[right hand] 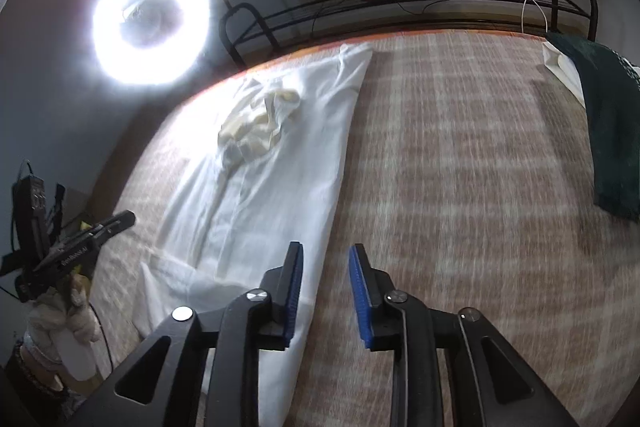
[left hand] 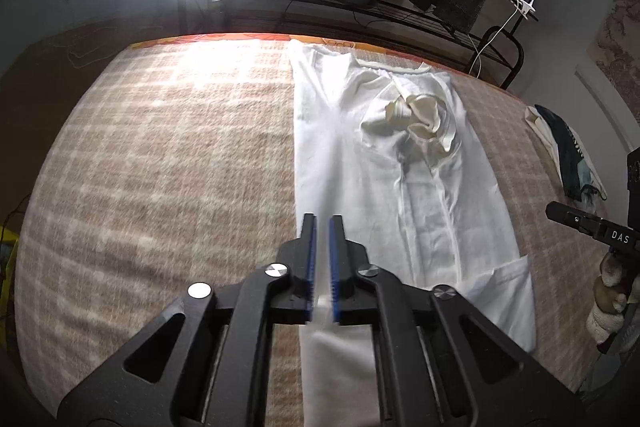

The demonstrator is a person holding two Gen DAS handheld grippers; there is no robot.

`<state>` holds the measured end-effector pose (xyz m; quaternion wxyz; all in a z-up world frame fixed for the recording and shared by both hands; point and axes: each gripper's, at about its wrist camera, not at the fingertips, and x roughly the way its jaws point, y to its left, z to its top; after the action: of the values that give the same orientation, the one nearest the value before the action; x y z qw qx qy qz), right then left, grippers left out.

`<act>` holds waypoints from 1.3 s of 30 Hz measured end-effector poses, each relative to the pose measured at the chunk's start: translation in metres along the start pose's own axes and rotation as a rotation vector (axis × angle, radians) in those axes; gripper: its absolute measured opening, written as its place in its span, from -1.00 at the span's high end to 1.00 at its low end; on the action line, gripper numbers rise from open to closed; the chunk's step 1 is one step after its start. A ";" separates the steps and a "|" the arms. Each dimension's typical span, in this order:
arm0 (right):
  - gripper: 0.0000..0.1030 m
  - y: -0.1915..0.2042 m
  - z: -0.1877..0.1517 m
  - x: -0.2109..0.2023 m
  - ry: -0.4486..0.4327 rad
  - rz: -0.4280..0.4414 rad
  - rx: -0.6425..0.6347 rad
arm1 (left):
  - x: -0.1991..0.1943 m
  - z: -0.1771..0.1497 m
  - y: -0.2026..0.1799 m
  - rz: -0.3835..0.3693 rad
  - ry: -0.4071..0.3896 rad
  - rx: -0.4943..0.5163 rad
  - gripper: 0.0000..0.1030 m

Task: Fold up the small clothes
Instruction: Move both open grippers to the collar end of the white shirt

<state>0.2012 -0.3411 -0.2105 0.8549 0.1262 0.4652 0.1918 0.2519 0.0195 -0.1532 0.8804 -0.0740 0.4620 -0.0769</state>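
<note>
The white garment (left hand: 360, 163) lies lengthwise on the plaid blanket (left hand: 160, 167), its sides folded inward into a long strip, with a crumpled cream cloth (left hand: 416, 121) resting on its upper part. The left gripper (left hand: 323, 223) is nearly closed, pinching the near edge of the white garment between its blue pads (left hand: 312, 267). The right gripper (right hand: 325, 255) hovers with jaws apart (nothing between them), just beside the strip's right edge. A dark green garment (right hand: 608, 123) lies well apart, at the blanket's far right
</note>
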 end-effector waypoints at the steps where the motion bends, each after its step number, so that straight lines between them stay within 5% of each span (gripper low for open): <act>1: 0.42 -0.003 0.006 0.000 -0.008 0.009 0.011 | 0.002 0.004 0.001 -0.008 -0.004 -0.006 0.40; 2: 0.39 -0.005 0.013 0.001 -0.014 0.019 0.023 | 0.004 0.012 0.004 -0.020 -0.017 -0.021 0.18; 3: 0.39 -0.008 0.018 0.002 -0.020 0.026 0.032 | 0.007 0.020 0.007 -0.031 -0.031 -0.034 0.17; 19: 0.39 -0.058 0.142 0.077 -0.071 0.088 0.055 | 0.098 0.119 0.044 -0.050 -0.037 -0.076 0.17; 31: 0.39 -0.073 0.201 0.158 -0.006 0.109 0.051 | 0.148 0.145 0.054 -0.090 -0.028 -0.105 0.17; 34: 0.57 -0.066 0.204 0.162 -0.009 0.111 0.013 | 0.158 0.146 0.053 -0.092 -0.023 -0.105 0.17; 36: 0.94 -0.059 0.207 0.164 -0.010 0.084 -0.020 | 0.160 0.147 0.051 -0.092 -0.024 -0.098 0.17; 39: 0.96 -0.046 0.216 0.162 -0.042 -0.003 -0.084 | 0.158 0.151 0.048 -0.095 -0.037 -0.091 0.17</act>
<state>0.4732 -0.3180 -0.2335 0.8694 0.0937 0.4387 0.2071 0.4681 0.0434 -0.2050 0.8800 -0.1373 0.4445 -0.0960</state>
